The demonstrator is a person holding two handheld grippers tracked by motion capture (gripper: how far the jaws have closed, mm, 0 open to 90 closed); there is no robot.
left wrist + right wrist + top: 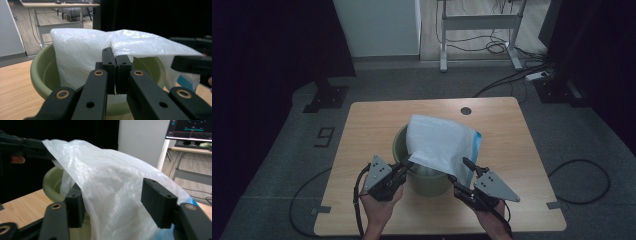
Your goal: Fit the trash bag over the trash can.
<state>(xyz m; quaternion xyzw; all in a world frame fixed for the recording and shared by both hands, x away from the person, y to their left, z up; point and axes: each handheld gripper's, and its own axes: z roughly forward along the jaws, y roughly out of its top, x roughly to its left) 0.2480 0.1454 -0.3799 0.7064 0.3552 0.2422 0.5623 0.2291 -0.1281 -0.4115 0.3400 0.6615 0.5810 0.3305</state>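
- Scene: a green bin (424, 175) stands near the front middle of the wooden table (362, 125); a white plastic bag (439, 145) with a blue edge lies draped over its mouth, part of the film hanging down inside and part spilling over the rim toward the right.
- Left gripper (404, 165): in the left gripper view its jaws are pressed together on a fold of the bag's near edge (116, 53), just above the bin's rim (40, 82). The film is pinched fast and held up.
- Right gripper (459, 170): in the right gripper view the jaws stand wide apart, with the bag's film (112, 195) bulging between them. The left pad lies at or behind the film and the right pad (157, 202) stands clear of it; nothing is gripped on this side.
- Step in hand, as judged: lining the bin with the bag. One edge of the bag's mouth is secured by the left gripper, while the right one is placed for a hold on the opposite edge.
- Next move, as judged: the right jaws need to close on a single layer of the rim film, not on the bunched body. The two holds can then draw apart to open the mouth and stretch it down over the rim.
- Caution: the film is thin and slack, and may slip or bunch.
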